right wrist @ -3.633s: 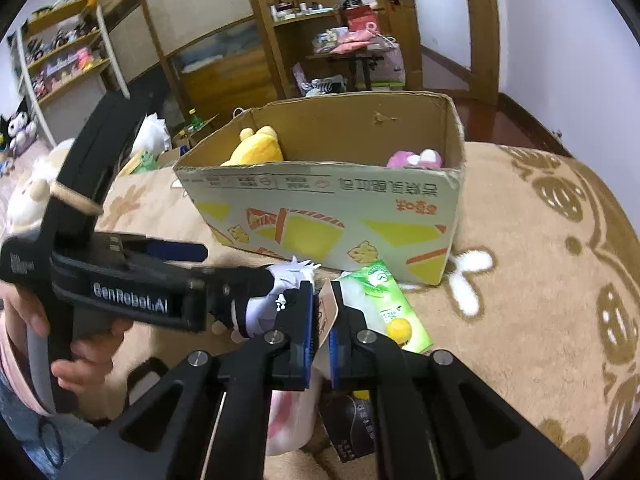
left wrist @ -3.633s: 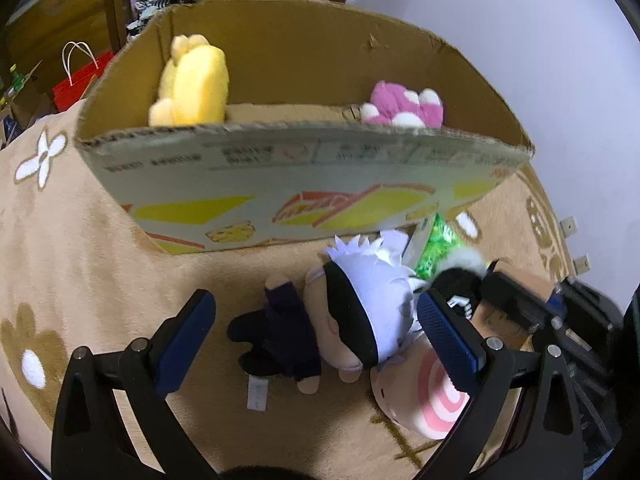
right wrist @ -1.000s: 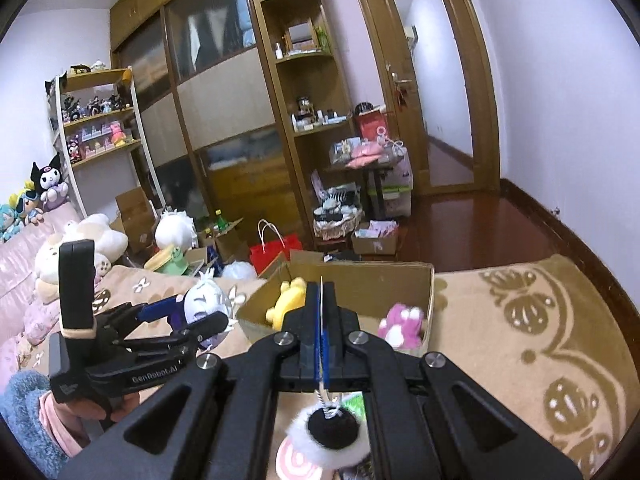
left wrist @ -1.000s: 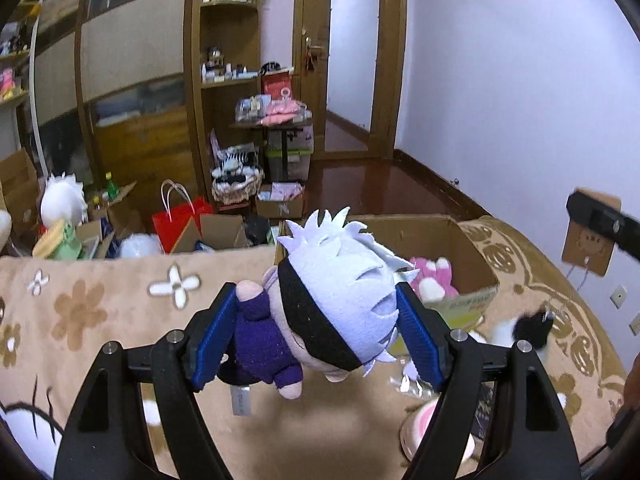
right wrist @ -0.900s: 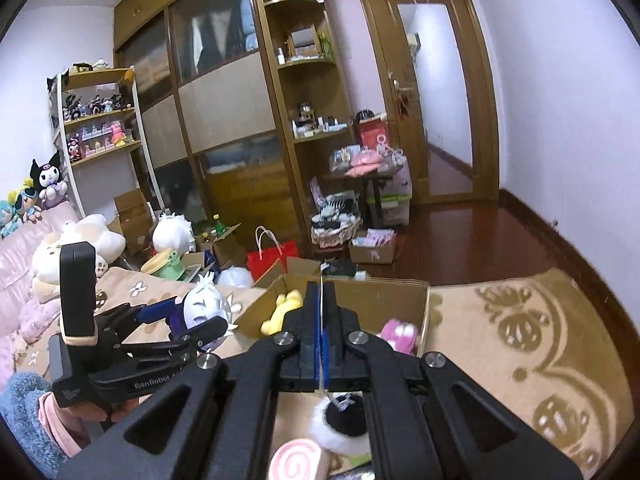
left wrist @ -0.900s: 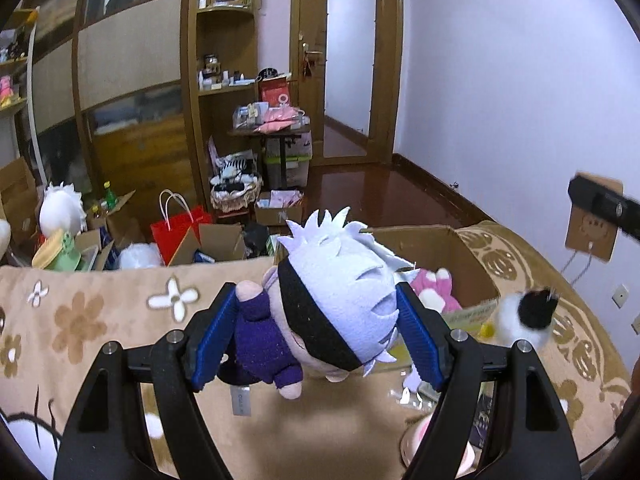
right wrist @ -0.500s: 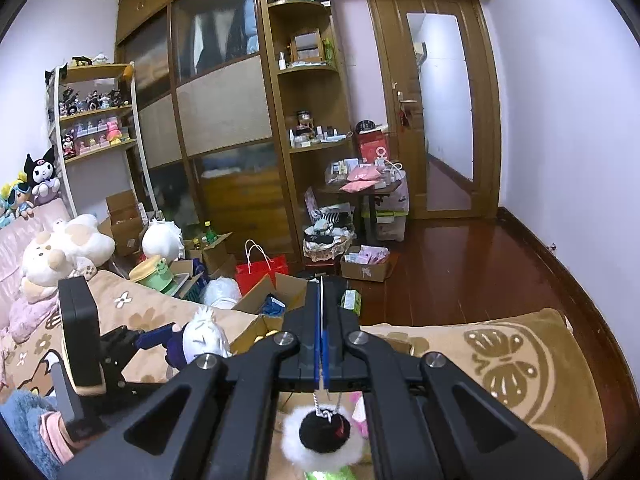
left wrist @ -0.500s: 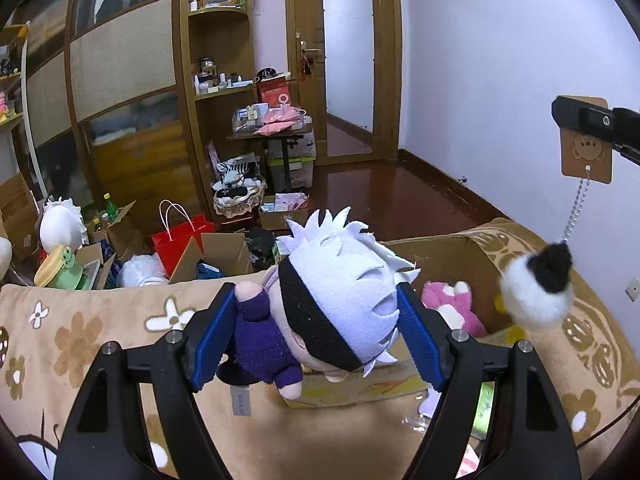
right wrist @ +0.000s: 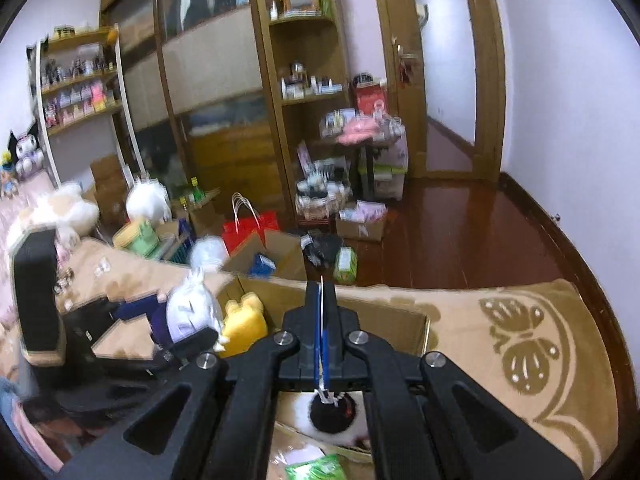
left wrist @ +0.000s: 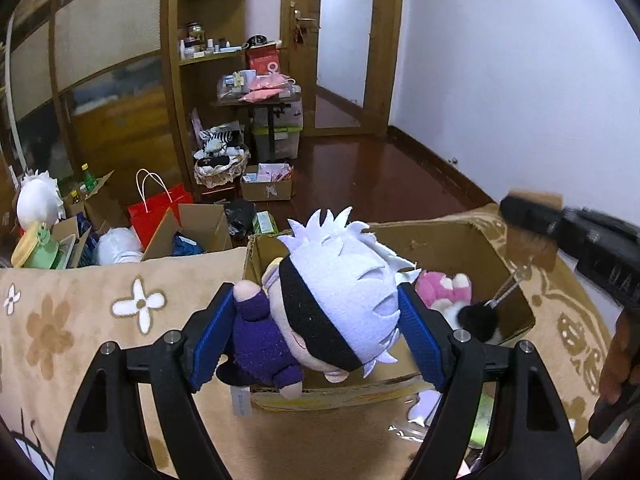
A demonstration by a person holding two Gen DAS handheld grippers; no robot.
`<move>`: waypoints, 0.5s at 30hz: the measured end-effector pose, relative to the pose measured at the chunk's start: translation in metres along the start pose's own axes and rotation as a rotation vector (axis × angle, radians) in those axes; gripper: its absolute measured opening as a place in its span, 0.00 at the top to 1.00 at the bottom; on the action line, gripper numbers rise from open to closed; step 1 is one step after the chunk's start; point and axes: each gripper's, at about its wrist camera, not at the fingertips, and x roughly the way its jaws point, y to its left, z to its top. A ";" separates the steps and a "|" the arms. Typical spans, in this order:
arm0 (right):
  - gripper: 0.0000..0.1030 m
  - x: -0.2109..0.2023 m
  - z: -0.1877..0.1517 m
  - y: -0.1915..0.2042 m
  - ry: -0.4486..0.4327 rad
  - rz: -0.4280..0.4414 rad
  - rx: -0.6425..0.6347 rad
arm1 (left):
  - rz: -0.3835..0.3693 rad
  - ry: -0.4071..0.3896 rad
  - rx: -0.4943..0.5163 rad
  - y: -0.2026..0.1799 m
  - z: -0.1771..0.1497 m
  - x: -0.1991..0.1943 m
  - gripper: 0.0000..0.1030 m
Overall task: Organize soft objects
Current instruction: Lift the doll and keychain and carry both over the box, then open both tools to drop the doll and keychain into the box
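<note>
White-haired plush doll [left wrist: 332, 304] lies crosswise, head rightward.

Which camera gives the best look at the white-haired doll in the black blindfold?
The left wrist view: the white-haired blindfolded doll fills its centre, clamped in the left gripper. The right wrist view shows it small and blurred.
</note>
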 end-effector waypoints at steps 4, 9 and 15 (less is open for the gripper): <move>0.98 0.015 -0.016 -0.004 0.042 0.013 0.024 | -0.008 0.023 0.014 -0.004 -0.003 0.007 0.20; 0.98 0.026 -0.026 -0.004 0.079 0.014 0.028 | 0.008 0.036 0.034 -0.006 -0.007 0.013 0.16; 0.91 0.025 -0.036 -0.005 0.093 0.010 0.046 | 0.020 0.054 0.019 -0.003 -0.008 0.017 0.05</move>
